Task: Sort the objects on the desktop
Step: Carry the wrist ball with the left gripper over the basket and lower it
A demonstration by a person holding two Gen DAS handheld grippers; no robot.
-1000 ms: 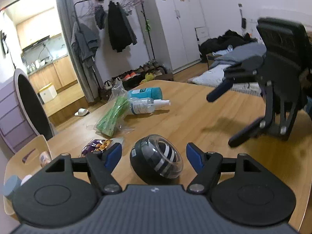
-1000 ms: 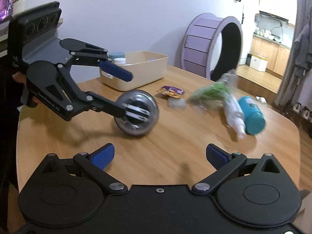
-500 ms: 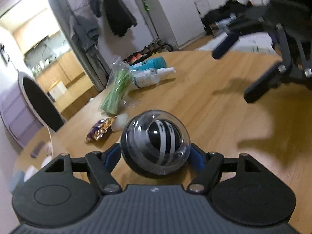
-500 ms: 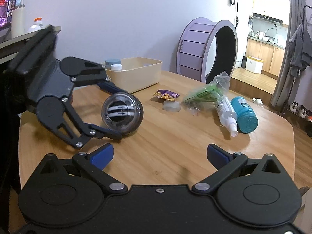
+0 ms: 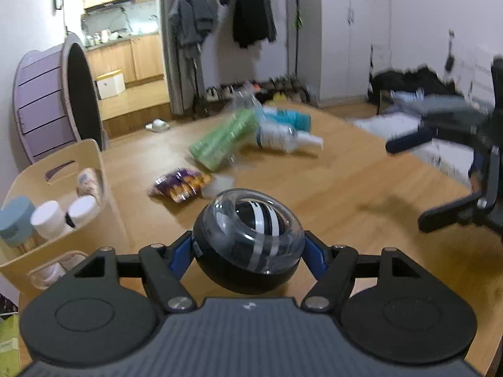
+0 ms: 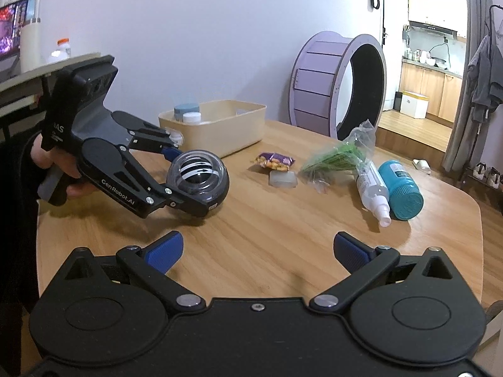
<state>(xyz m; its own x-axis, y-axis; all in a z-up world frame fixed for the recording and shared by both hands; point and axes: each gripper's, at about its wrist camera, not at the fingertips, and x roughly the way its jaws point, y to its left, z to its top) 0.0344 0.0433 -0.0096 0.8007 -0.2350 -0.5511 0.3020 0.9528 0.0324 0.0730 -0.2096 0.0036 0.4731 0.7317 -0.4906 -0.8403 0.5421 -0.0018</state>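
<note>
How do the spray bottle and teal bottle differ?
The spray bottle is clear, slim and white-nozzled; the teal bottle is opaque and stubbier with a wide ribbed cap. The spray bottle lies nearer the green bag; the teal bottle lies on its far side. Both lie flat, side by side, caps toward the right gripper.

Pale walls all round, a big purple wheel [image 6: 338, 83] far behind the wooden table [image 6: 283, 226], and a lit kitchen [image 6: 430, 62] at far right, coat rack [image 5: 248, 9] beside it.
</note>
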